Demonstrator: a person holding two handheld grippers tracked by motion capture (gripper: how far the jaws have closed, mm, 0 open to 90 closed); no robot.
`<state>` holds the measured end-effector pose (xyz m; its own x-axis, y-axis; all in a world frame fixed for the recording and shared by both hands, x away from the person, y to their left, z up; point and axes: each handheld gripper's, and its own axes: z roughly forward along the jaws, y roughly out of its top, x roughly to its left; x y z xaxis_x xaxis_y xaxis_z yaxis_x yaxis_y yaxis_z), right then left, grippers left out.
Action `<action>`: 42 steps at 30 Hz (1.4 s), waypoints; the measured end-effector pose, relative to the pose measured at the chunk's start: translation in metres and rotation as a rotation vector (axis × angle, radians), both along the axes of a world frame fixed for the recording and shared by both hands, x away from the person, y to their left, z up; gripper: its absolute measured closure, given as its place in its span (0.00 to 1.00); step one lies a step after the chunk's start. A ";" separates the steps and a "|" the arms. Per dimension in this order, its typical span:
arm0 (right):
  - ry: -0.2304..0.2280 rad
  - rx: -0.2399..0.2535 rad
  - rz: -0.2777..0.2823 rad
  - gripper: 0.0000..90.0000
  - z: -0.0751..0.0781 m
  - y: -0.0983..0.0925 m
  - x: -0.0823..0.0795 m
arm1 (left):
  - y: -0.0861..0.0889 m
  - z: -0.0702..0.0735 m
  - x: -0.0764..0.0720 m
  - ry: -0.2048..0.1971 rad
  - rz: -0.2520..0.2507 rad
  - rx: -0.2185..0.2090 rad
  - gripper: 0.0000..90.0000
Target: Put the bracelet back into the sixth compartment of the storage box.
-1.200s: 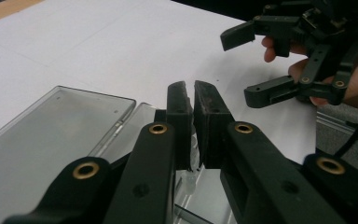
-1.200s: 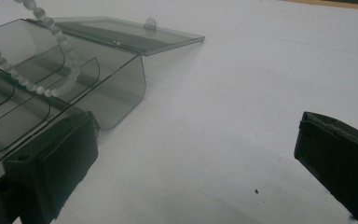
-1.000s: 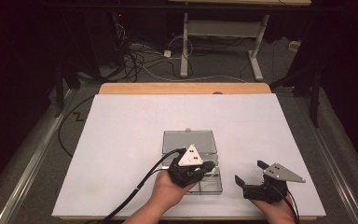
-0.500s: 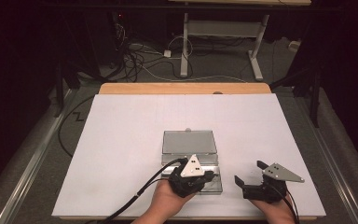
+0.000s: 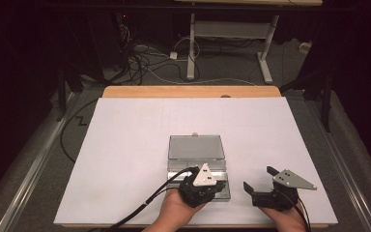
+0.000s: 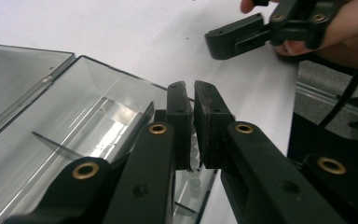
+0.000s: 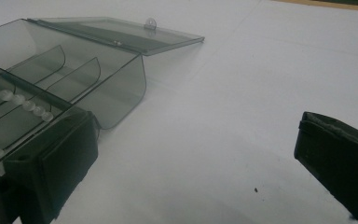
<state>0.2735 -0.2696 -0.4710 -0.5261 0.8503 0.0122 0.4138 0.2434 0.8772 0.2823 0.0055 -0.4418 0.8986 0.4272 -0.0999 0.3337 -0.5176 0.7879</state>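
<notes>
A clear grey plastic box (image 5: 221, 173) with dividers lies on the white table, its lid (image 5: 196, 147) folded flat behind it. My left gripper (image 5: 201, 186) hovers over the box's near end. Its jaws stand almost together (image 6: 193, 89), with small white beads (image 6: 194, 164) showing in the narrow gap. In the right gripper view a string of white beads (image 7: 21, 101) runs along a divider inside the box (image 7: 107, 79). My right gripper (image 5: 258, 178) rests on the table right of the box, jaws wide apart (image 7: 196, 163), holding nothing.
The white table sheet (image 5: 125, 145) spreads wide to the left, right and back of the box. A wooden strip (image 5: 188, 91) edges the far side. Cables and a desk frame (image 5: 193, 43) stand on the floor beyond.
My left gripper has drawn back toward the near edge of the box. The right gripper has stayed where it was.
</notes>
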 end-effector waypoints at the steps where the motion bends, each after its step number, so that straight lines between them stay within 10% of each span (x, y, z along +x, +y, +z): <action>1: 0.000 0.000 0.000 0.01 0.000 0.000 0.000 | 0.000 0.000 0.001 0.000 0.003 0.007 0.93; 13: 0.001 -0.001 -0.001 0.01 0.000 0.000 0.000 | 0.002 -0.004 0.003 0.001 0.032 0.025 0.92; 36: 0.005 -0.001 -0.002 0.01 -0.001 -0.002 0.001 | 0.060 -0.001 0.012 0.035 0.057 -0.114 0.47; 42: 0.006 0.000 -0.004 0.01 -0.002 -0.002 0.001 | 0.083 -0.005 0.016 0.018 0.132 -0.128 0.31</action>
<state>0.2748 -0.2718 -0.4731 -0.5230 0.8522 0.0153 0.4202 0.2422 0.8745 0.2986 0.0888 -0.4469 0.8334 0.5239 -0.1760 0.4062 -0.3647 0.8378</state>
